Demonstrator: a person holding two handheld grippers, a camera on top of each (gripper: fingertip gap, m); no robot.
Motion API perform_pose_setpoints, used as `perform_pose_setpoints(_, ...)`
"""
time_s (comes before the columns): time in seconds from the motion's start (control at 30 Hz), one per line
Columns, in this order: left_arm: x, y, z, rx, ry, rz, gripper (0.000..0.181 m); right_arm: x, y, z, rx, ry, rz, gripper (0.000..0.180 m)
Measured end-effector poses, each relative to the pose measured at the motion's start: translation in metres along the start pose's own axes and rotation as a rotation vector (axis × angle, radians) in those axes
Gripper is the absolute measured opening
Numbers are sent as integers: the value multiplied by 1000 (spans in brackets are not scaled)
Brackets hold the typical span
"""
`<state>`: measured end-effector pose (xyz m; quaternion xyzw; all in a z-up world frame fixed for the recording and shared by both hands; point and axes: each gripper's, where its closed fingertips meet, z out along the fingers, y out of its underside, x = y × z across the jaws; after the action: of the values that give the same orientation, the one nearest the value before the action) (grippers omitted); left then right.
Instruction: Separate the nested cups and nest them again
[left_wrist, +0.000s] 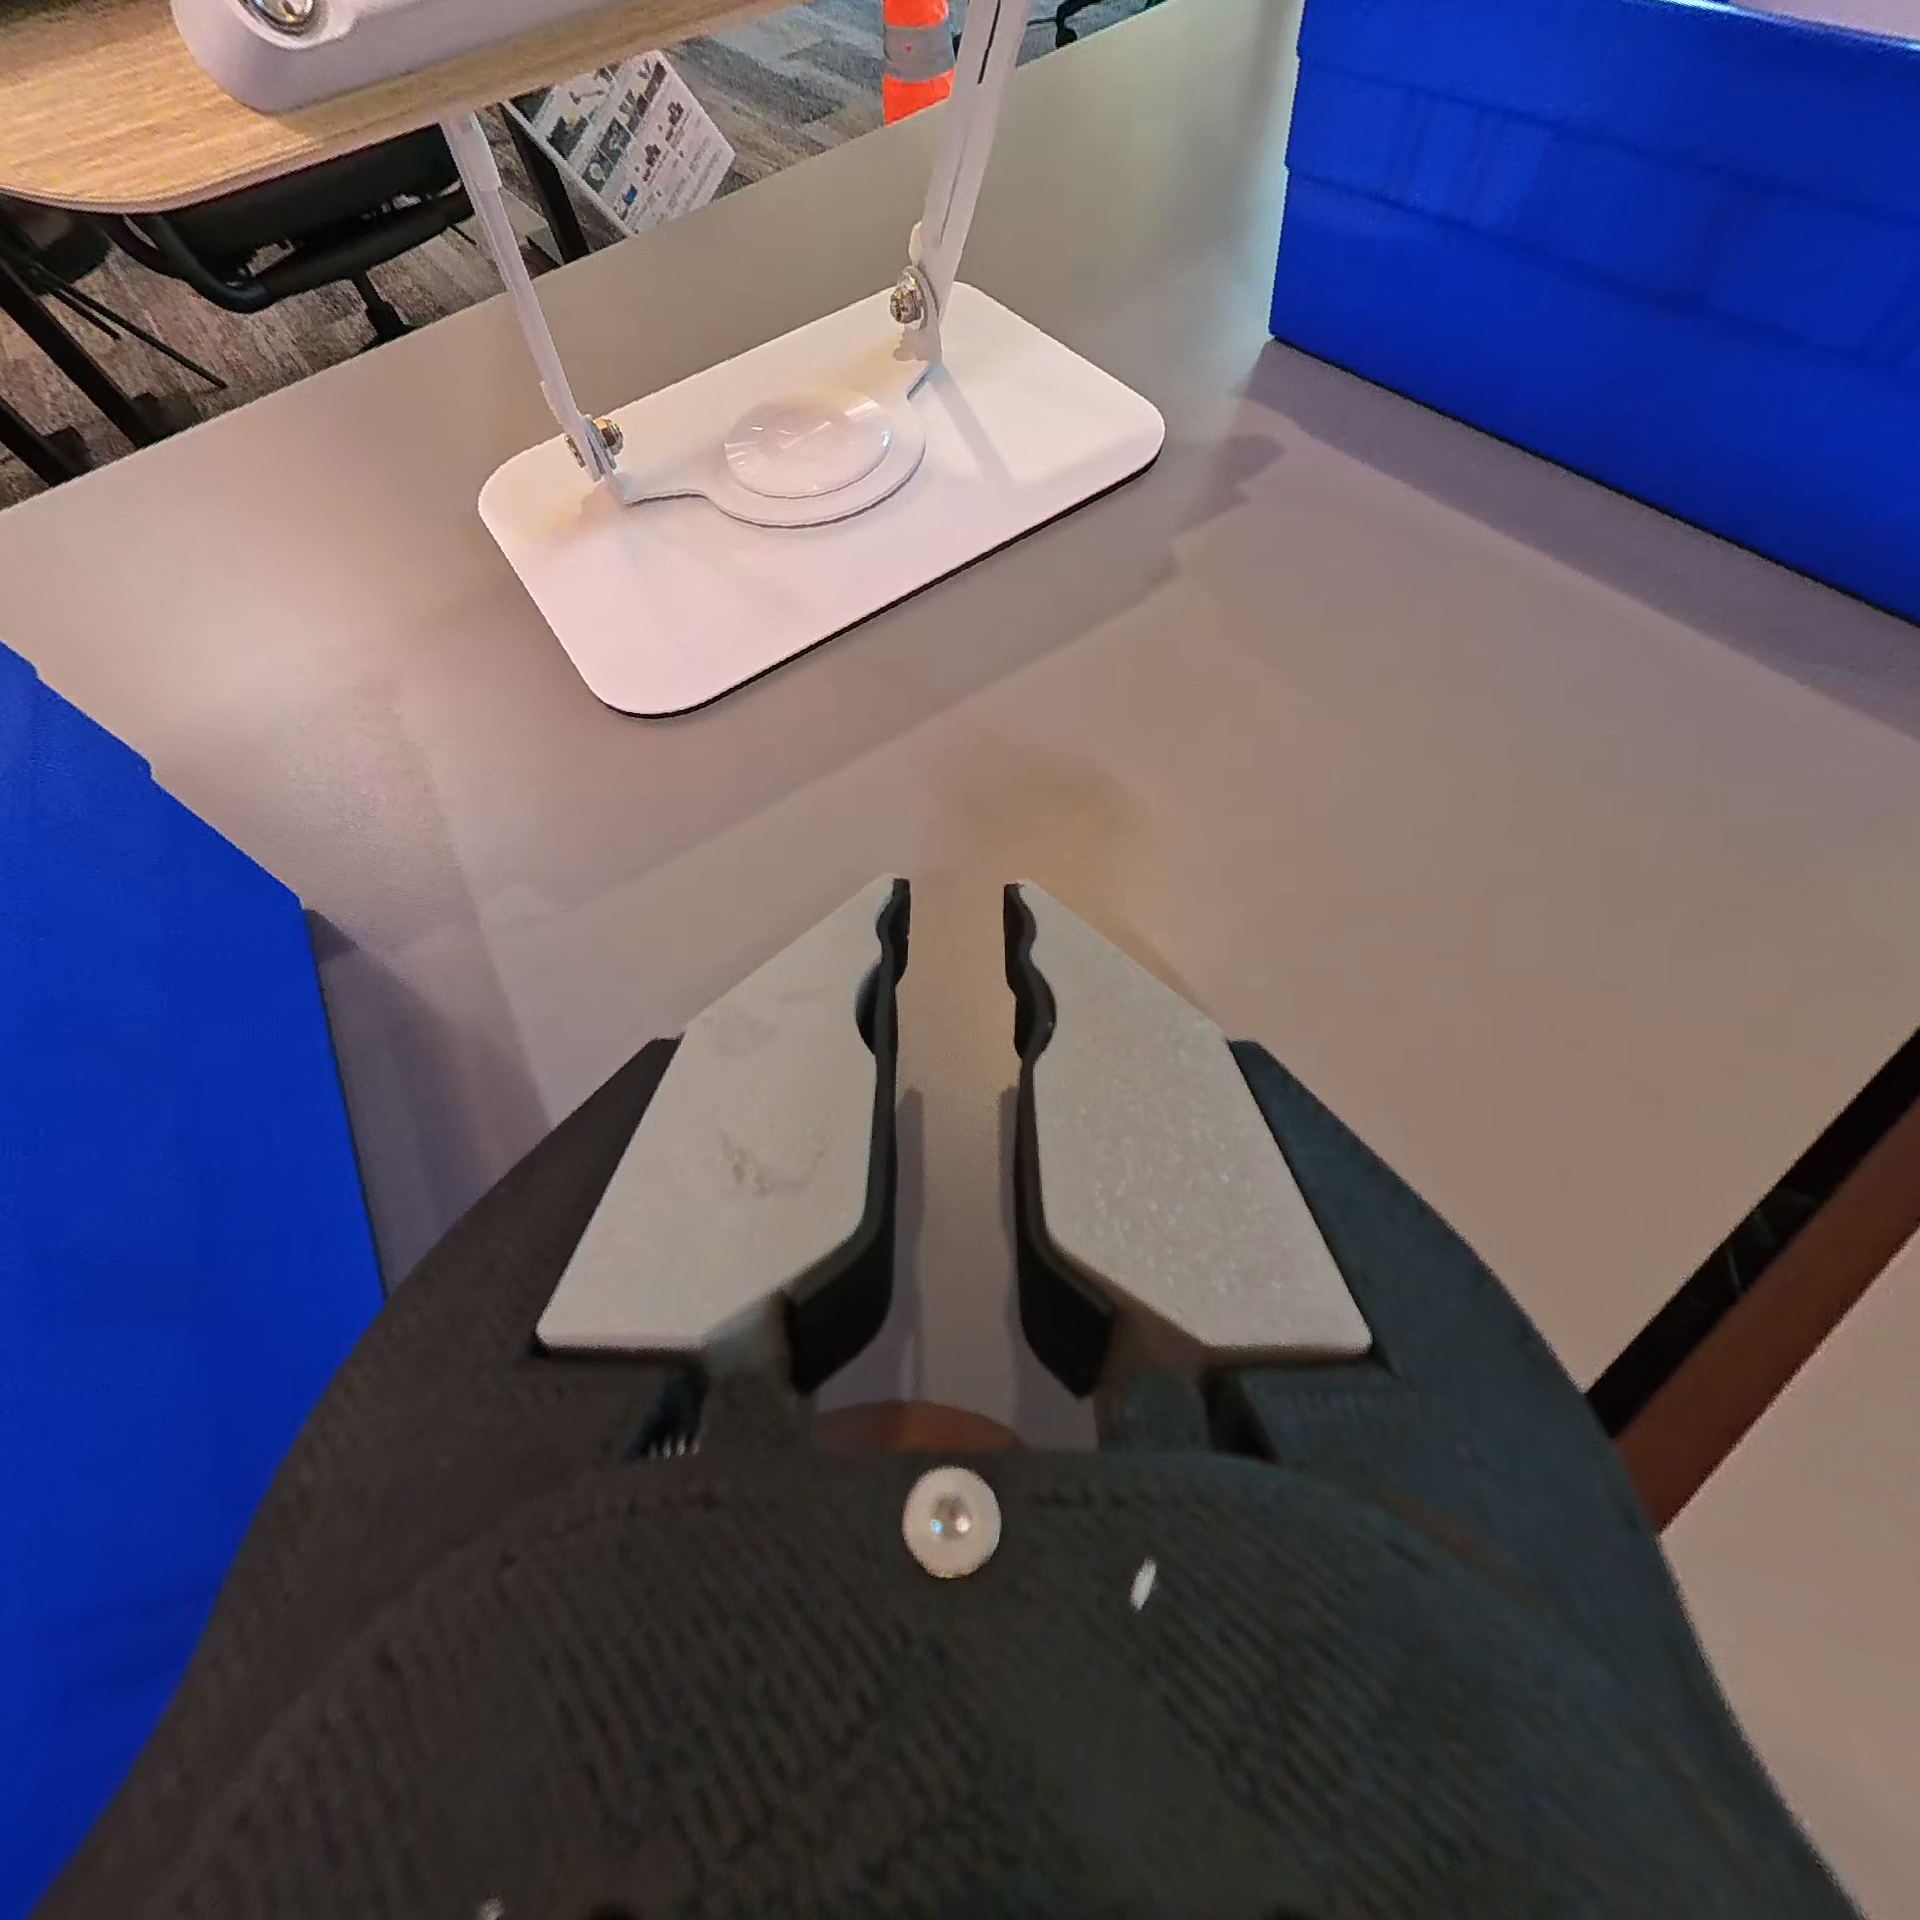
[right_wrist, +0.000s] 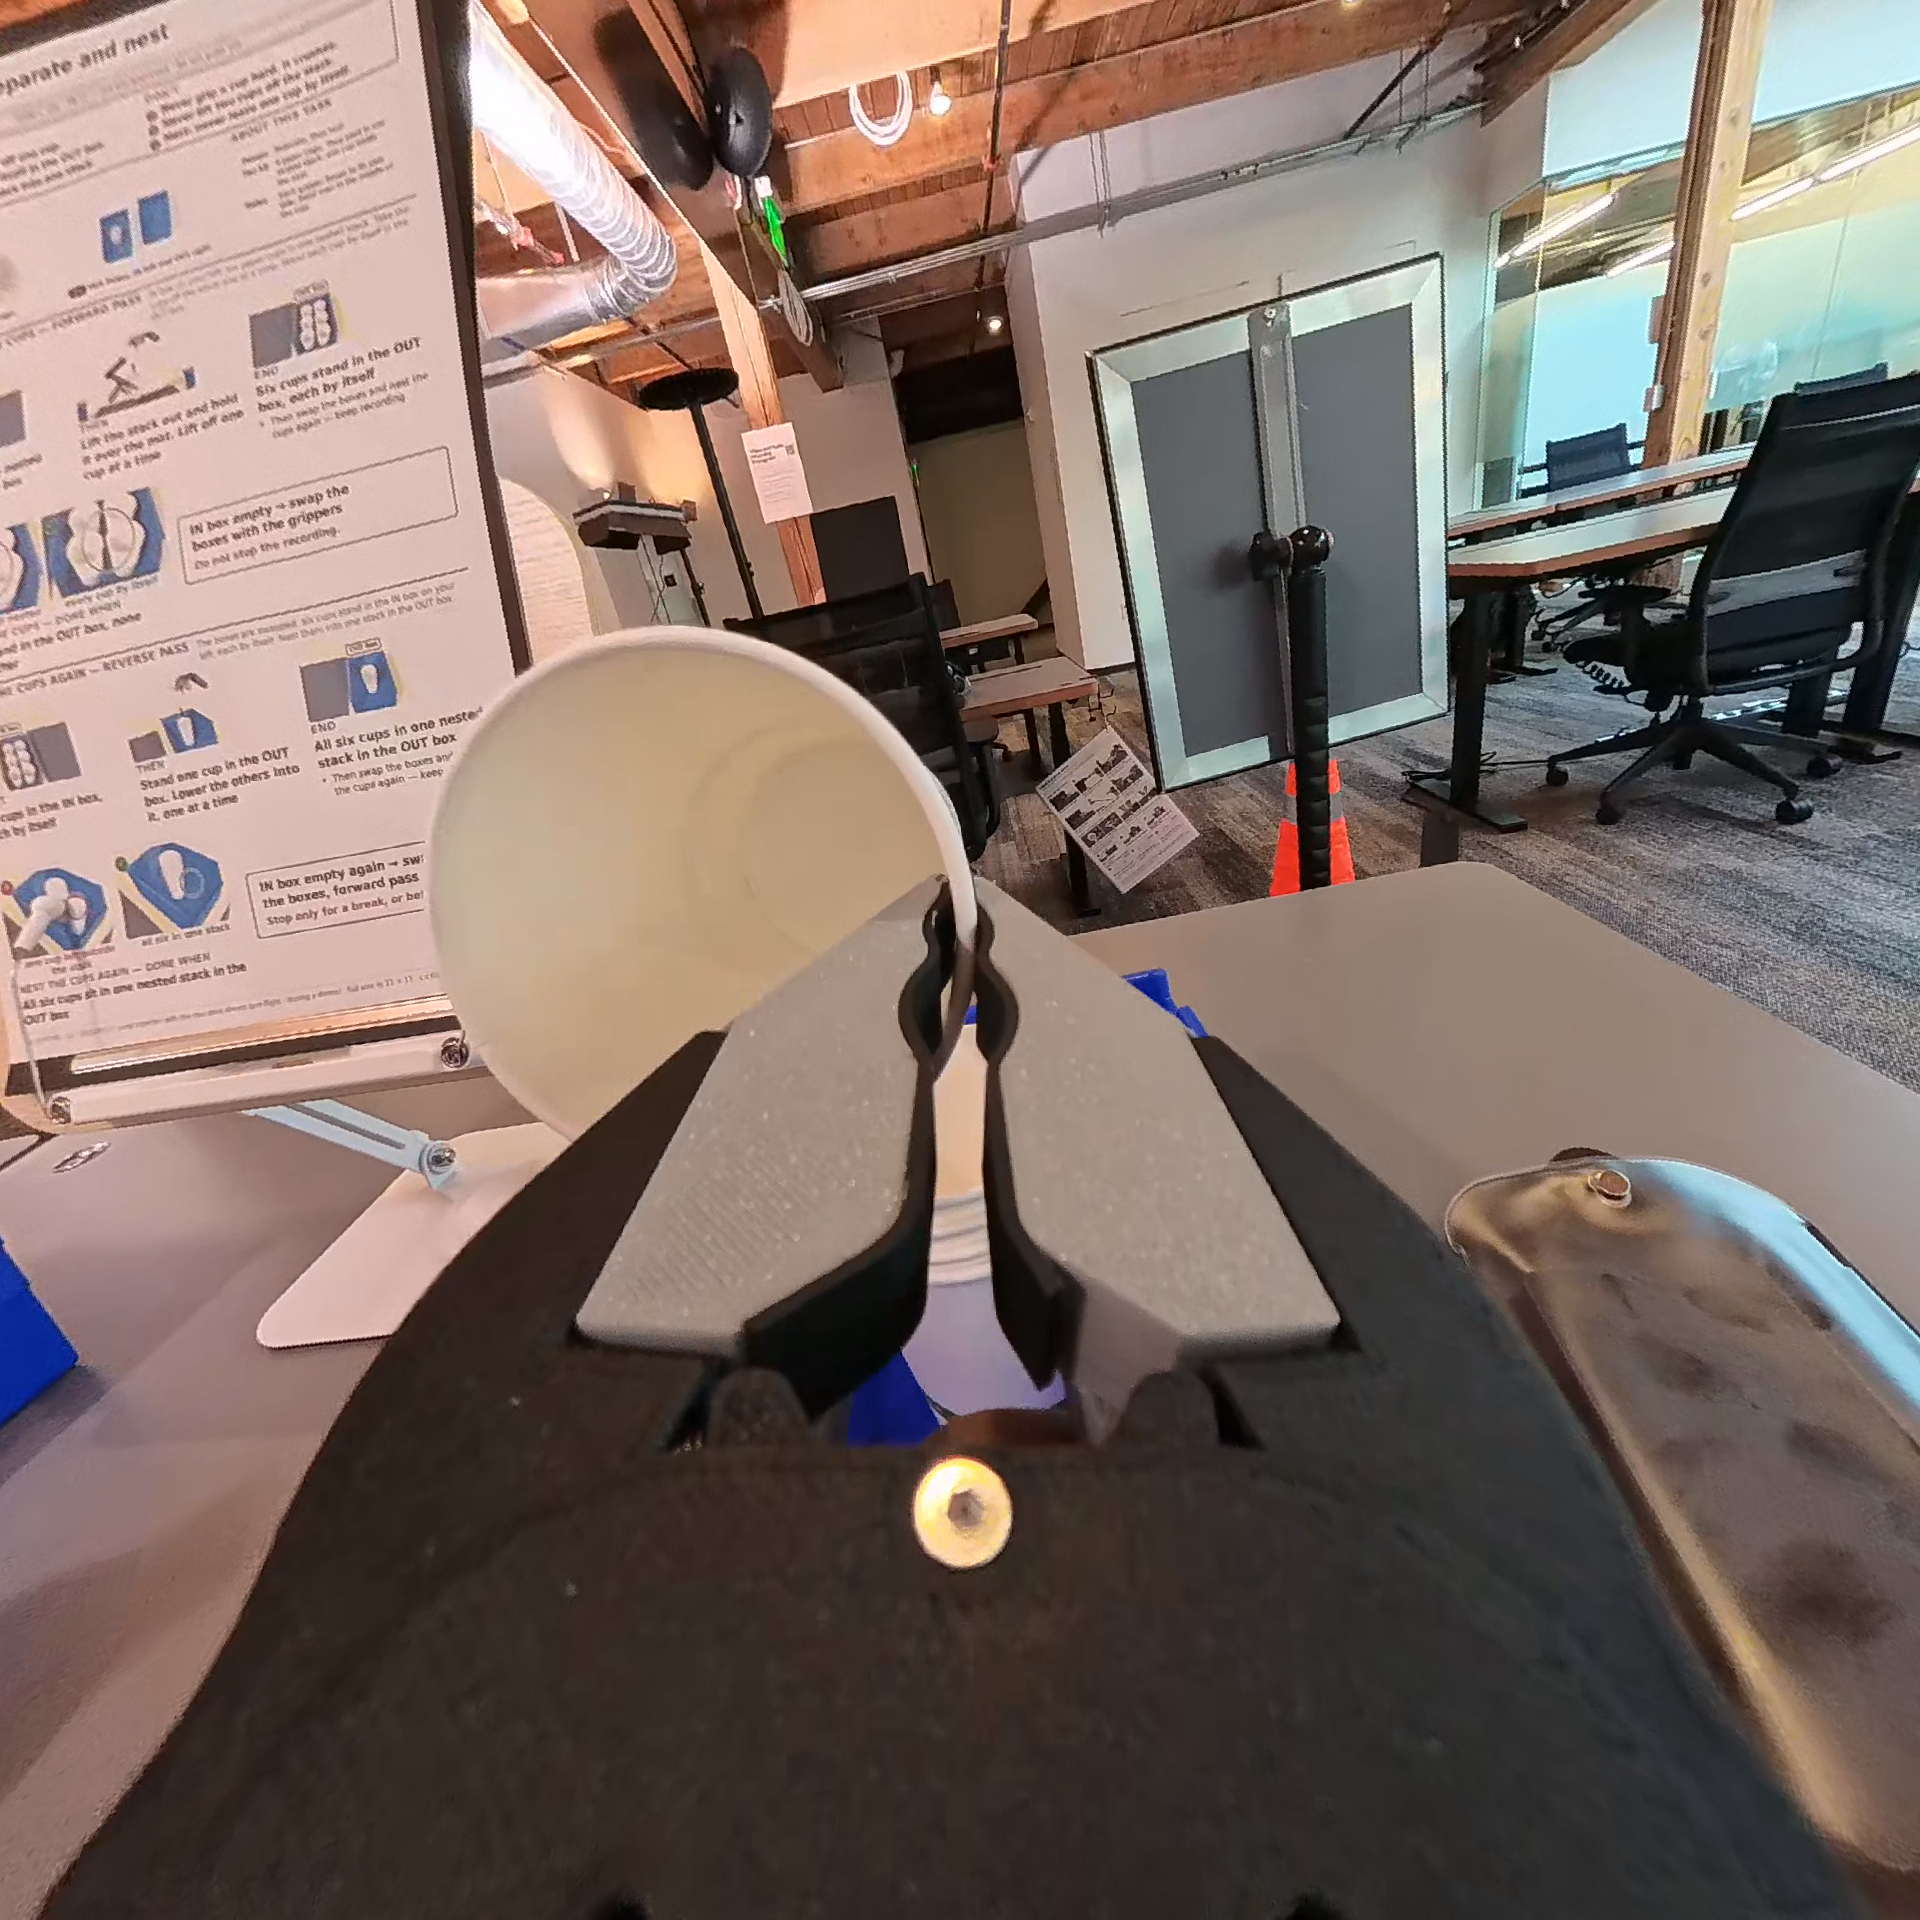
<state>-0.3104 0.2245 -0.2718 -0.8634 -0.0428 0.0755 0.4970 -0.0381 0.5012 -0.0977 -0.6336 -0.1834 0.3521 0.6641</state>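
While my right gripper (right_wrist: 961, 940) pinches the rim of a white paper cup (right_wrist: 665, 883), tipped on its side in the air with its mouth toward me, my left gripper (left_wrist: 954, 896) hangs empty, fingers slightly parted, over the grey table (left_wrist: 1351, 831) near the white stand base (left_wrist: 810, 582).

Ahead of the left gripper (left_wrist: 954, 902) a stand base (left_wrist: 821, 530) sits on the table (left_wrist: 1455, 831) — boxes (left_wrist: 1600, 312) on both sides. The right gripper (right_wrist: 964, 940) pinches a cup (right_wrist: 665, 862) rim — sign (right_wrist: 229, 499) behind-left.
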Motion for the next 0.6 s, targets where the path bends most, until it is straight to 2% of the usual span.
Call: perform_pose_setpoints(0.6,-1,1,1,-5,-6,5,15,3,1,4,-42,-26,-71,0)
